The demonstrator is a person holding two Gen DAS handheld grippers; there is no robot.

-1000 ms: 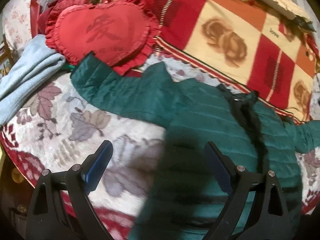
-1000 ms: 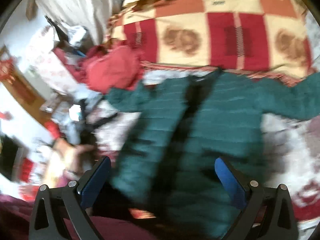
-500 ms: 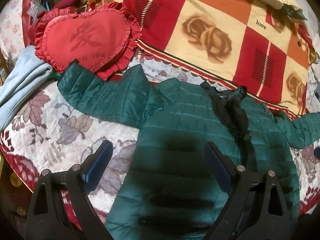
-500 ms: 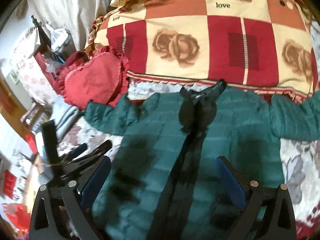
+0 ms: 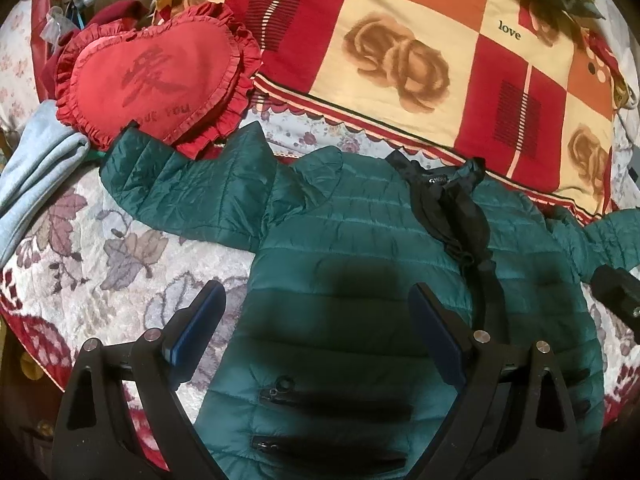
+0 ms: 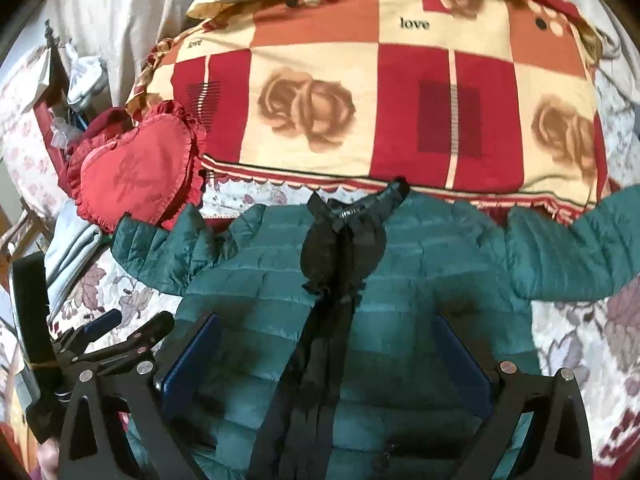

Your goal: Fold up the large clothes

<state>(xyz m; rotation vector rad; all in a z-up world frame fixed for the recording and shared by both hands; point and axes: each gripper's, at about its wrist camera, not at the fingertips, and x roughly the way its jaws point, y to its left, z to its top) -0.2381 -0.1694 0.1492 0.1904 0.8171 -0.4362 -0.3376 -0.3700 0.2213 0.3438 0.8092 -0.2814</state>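
A dark green quilted jacket (image 5: 360, 248) lies face up on a floral bedspread (image 5: 100, 248), sleeves spread to both sides, with a black collar and black front strip (image 5: 460, 216). It also shows in the right wrist view (image 6: 256, 292). My left gripper (image 5: 318, 320) is open and empty above the jacket's left half. My right gripper (image 6: 326, 352) is open and empty above the jacket's middle, straddling the black strip (image 6: 320, 360). The left gripper's fingers (image 6: 132, 336) show at the left of the right wrist view.
A red heart-shaped cushion (image 5: 156, 80) touches the jacket's left sleeve end. A red and cream checked quilt (image 5: 400, 60) lies beyond the collar. Folded light blue cloth (image 5: 36, 168) sits at the bed's left edge. Clutter (image 6: 72, 92) stands at the far left.
Both grippers have pulled back and steadied, bringing the whole jacket into view. The right gripper has swung to centre on the jacket. Both stay open.
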